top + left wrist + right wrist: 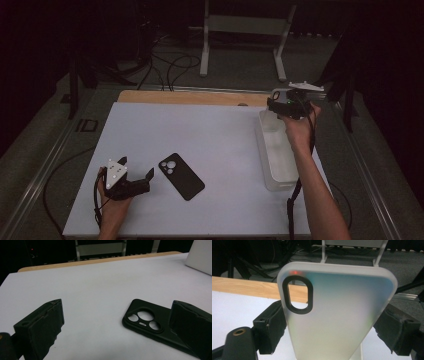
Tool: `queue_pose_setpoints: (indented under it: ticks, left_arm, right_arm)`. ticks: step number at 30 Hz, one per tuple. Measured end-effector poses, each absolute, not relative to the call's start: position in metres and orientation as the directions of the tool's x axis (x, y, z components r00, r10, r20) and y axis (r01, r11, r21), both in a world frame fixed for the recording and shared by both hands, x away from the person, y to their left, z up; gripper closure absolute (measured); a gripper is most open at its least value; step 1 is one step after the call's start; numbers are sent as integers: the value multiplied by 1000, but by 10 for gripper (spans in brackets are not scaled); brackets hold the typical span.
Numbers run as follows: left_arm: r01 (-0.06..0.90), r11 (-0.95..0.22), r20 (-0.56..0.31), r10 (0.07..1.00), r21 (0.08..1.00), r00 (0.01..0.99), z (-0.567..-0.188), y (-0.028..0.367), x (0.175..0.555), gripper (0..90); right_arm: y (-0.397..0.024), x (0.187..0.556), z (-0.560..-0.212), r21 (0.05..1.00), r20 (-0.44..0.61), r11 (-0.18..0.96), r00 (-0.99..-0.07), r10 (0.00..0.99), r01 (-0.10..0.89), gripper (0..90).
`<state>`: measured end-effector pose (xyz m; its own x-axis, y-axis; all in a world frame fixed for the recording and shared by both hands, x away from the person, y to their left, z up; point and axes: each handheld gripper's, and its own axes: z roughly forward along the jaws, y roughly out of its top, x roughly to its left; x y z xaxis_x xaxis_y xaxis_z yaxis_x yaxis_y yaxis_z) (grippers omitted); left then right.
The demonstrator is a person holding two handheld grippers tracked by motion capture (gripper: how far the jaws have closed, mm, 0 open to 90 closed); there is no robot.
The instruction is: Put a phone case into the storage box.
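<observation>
The right gripper (pixel 332 337) clamps a frosted translucent phone case (pixel 337 315) by its two long edges, upright between the jaws, over the far end of the clear plastic bin (pixel 280 160). The case looks light, thin and flexible, and its smooth sides may slip, so the long rims seem the best hold. The left gripper (pixel 112 325) rests with jaws spread and empty, and a black phone case (pixel 150 325) lies flat just ahead of its right-hand jaw. No brand or writing is legible.
</observation>
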<state>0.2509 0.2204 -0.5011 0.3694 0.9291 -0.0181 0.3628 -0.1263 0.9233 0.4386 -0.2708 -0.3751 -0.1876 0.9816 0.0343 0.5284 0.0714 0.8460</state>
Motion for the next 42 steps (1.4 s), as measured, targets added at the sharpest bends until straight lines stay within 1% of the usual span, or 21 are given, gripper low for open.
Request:
queue_pose_setpoints:
  ticks: [24, 33, 42]
  left_arm:
    - [360, -125, -18, 930, 925, 368, -501, 221, 250, 7]
    - [362, -127, -17, 929, 924, 369, -501, 220, 251, 8]
    - [361, -124, -19, 929, 924, 369, -501, 220, 251, 8]
  right_arm:
    - [-266, 445, -407, 788, 3, 99, -165, 986, 607, 159]
    - [-267, 448, -419, 768, 15, 85, -150, 989, 634, 159]
    - [-265, 454, -428, 755, 3, 83, -130, 991, 650, 159]
